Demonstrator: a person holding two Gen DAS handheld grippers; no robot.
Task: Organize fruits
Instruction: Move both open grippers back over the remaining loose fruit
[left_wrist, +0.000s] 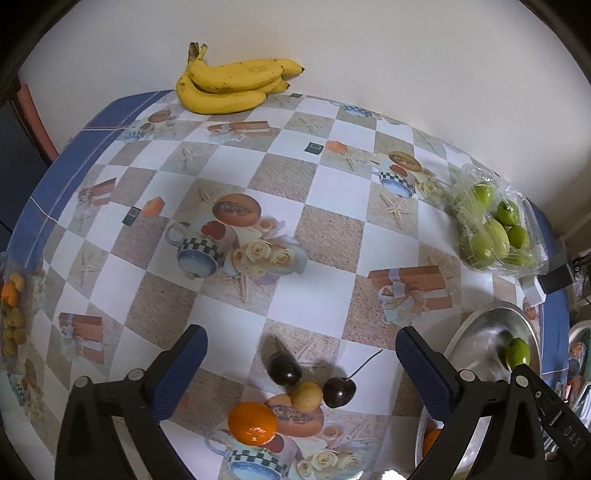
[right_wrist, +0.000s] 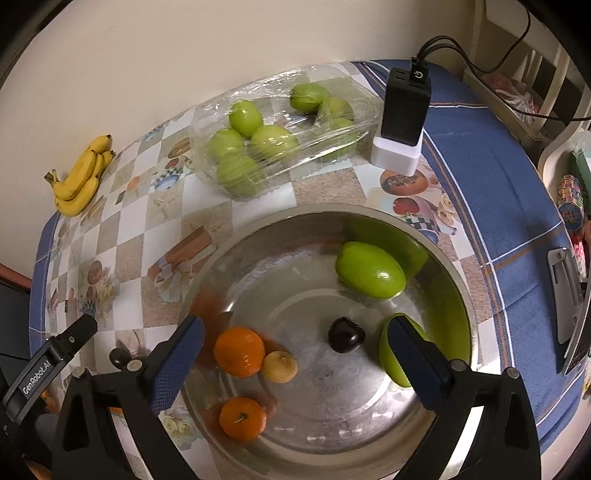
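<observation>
A counter (left_wrist: 332, 206) covered with a checked, blue-bordered cloth printed with cups and gift boxes is set against a plain pale wall. A bunch of bananas (left_wrist: 229, 83) is laid at the far edge by the wall. A clear plastic pack of green fruits (right_wrist: 273, 136) is placed beside a black charger block (right_wrist: 406, 107) that is stood upright in a white base.

The left tool (left_wrist: 301, 363) is held released above the cloth, its blue-padded jaws spread wide with nothing gripped. Between and just below them, 4 small fruits are grouped close together: an orange (left_wrist: 253, 422), a small yellow fruit (left_wrist: 306, 396) and 2 dark cherries (left_wrist: 284, 367), 1 with a long stem.

The right tool (right_wrist: 295, 356) is likewise released, jaws wide, over a metal bowl (right_wrist: 280, 229). Inside the bowl are seen 2 oranges (right_wrist: 239, 350), a small yellowish fruit (right_wrist: 280, 366), a dark cherry (right_wrist: 346, 334) and a green fruit (right_wrist: 369, 269); what is probably a second green fruit (right_wrist: 391, 354) is partly hidden behind the right jaw.
</observation>
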